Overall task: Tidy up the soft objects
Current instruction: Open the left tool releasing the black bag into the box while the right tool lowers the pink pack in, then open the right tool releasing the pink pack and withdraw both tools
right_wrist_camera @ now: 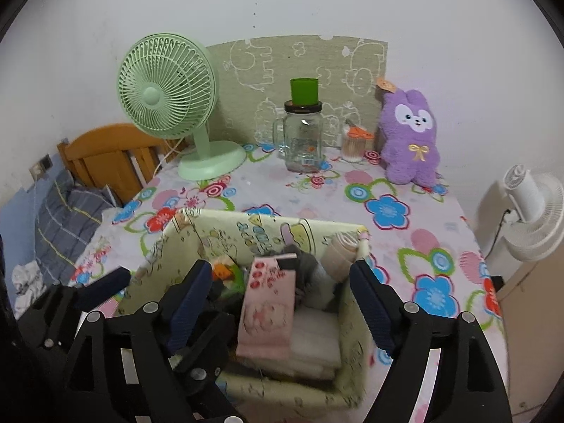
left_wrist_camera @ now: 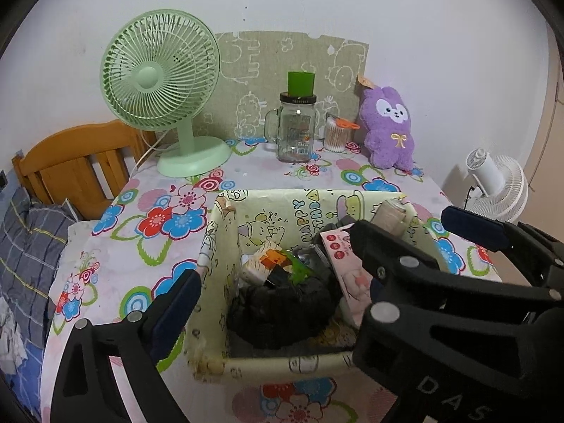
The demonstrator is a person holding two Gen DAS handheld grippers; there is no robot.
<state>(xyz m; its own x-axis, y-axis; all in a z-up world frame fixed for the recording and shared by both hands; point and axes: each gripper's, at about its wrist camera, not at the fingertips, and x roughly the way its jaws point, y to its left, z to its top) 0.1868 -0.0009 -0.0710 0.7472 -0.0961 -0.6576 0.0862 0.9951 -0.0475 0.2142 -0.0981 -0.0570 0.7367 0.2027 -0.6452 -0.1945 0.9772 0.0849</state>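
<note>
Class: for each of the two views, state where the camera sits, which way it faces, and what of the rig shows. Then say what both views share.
Left wrist: on the left gripper, looking down over the box toward the wall; its own open fingers show, and the right gripper crosses in.
Right wrist: on the right gripper, same heading; the left gripper shows at lower left.
Shared: box, green fan, jar, purple plush.

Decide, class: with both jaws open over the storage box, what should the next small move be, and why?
Probably reach the right gripper toward the purple plush. It stands outside the box, which already holds soft items, and both jaws are open and empty.
</note>
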